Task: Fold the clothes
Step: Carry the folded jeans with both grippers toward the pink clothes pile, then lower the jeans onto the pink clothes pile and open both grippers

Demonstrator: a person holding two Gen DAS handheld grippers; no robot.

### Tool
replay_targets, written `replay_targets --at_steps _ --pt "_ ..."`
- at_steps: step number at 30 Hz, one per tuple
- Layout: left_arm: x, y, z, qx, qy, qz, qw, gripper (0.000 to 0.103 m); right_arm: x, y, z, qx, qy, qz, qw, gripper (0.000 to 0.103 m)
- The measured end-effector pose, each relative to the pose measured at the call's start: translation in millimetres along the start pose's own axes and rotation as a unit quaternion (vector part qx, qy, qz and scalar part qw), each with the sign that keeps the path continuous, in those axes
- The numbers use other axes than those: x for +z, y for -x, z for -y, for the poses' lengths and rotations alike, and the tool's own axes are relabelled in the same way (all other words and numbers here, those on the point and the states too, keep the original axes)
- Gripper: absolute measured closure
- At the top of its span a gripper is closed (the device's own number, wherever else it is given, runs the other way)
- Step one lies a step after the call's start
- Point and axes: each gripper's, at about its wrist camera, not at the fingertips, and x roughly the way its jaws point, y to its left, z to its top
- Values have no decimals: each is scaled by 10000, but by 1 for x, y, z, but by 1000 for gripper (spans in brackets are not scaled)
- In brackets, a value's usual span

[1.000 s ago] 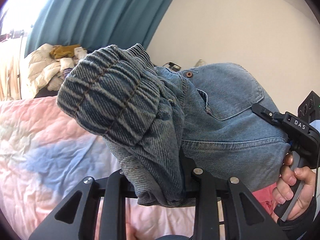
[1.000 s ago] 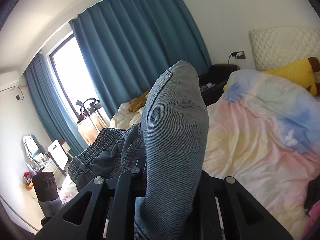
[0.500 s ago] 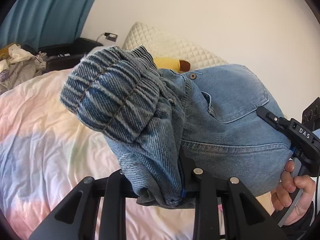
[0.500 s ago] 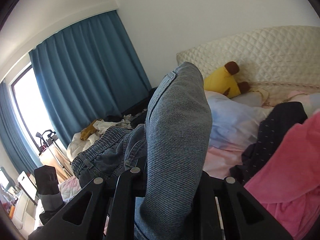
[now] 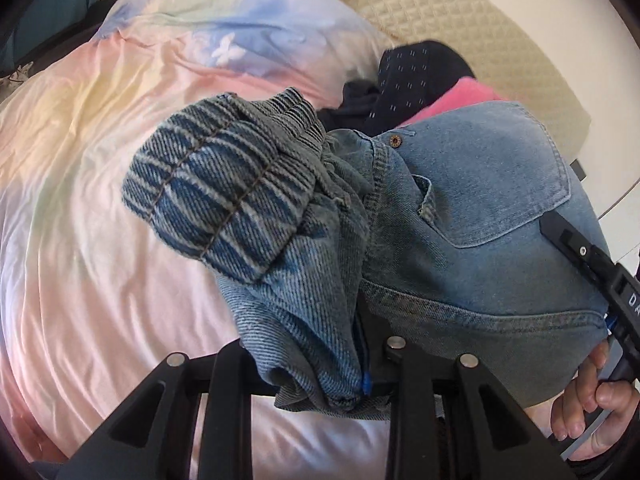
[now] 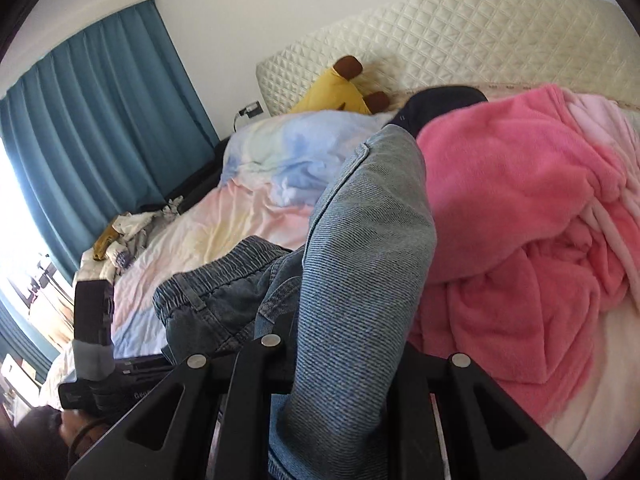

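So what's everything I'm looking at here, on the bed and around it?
jeans: one pair, blue denim, held up over the bed in both tools
duvet: one, pastel pink, yellow and blue, covering the bed
fleece: one, pink, heaped on the bed
dark garment: one, navy with pale flecks, beside the fleece
soft toy: one, yellow and brown, against the headboard
headboard: one, cream, quilted
curtain: teal, by the window
left tool: black, gripping denim
right tool: black, gripping denim
hand: one, on the right tool's handle
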Motion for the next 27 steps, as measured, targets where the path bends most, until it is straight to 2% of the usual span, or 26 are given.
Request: replay_targets --at_steps 4,6,8,12,14,19,21,25,27 --pt "-5 -16 7 282 -139 -192 9993 75 -42 -23 14 -456 138 -396 9981 88" --pt "15 -21 -12 344 -156 -162 9992 75 -57 -28 27 -651 35 -396 9971 87" --pt "10 -23 -19 401 -143 -146 9990 73 -67 -35 44 -831 -153 -510 9951 86" --pt "3 -22 -5 418 -168 -197 9988 69 -78 -48 78 -747 -752 -778 9913 82" --pt "18 -26 -16 338 -140 -209 9991 66 -78 -44 81 -685 -826 -804 9910 81" --pt "14 -12 -17 311 -9 -153 9994 54 -77 -34 83 -757 -921 -919 9886 73" --pt "11 -2 -14 315 -75 -45 9995 50 -75 -30 82 -678 -917 -1007 9884 64" --pt "2 22 -14 243 27 201 9995 43 -66 -9 73 -945 -632 -826 9901 48" --pt "0 35 -13 220 97 310 9992 41 -60 3 69 -1080 -569 -630 9905 30"
